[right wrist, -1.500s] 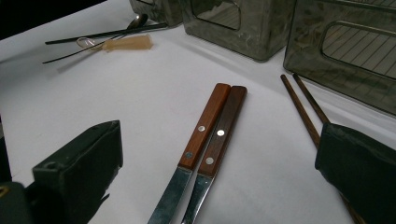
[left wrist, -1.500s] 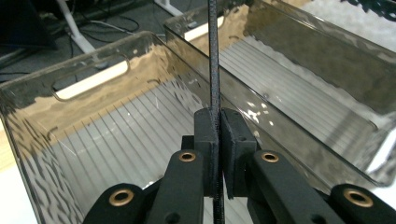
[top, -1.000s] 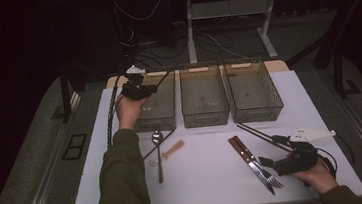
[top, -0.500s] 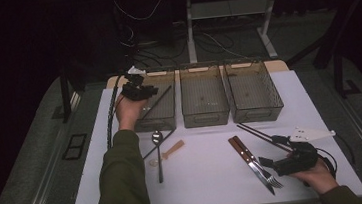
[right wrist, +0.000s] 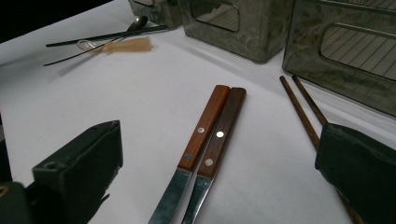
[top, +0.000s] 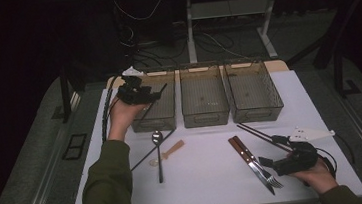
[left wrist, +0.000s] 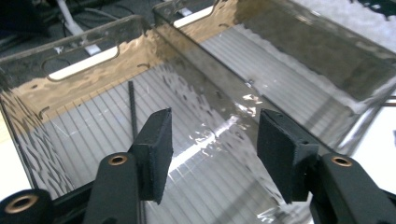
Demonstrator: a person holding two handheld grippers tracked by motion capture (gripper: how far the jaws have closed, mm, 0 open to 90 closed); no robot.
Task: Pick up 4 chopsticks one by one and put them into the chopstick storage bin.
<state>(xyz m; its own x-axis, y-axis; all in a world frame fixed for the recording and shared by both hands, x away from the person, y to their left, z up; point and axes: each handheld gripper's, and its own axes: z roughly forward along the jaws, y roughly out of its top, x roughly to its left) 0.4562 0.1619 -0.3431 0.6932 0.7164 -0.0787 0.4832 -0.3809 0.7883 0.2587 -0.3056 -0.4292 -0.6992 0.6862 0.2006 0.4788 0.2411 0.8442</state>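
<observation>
A black chopstick [left wrist: 133,109] lies in the left bin [top: 162,115], released: the left gripper [top: 154,95] hangs over the bin, its jaws having just opened, with nothing between them. Compared with the earlier frame, that gripper sits slightly higher. The right gripper [top: 266,162] rests open-jawed on the surface [top: 206,180] beside the knife and fork [top: 247,157], suggesting these go next.

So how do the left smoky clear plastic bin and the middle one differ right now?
The left smoky clear plastic bin holds a thin black stick leaning up toward its far wall; the middle smoky clear plastic bin looks empty. The left claw, open, hangs over the left bin; nothing hangs over the middle one. Both share the same ribbed floor and handle cut-outs.
</observation>
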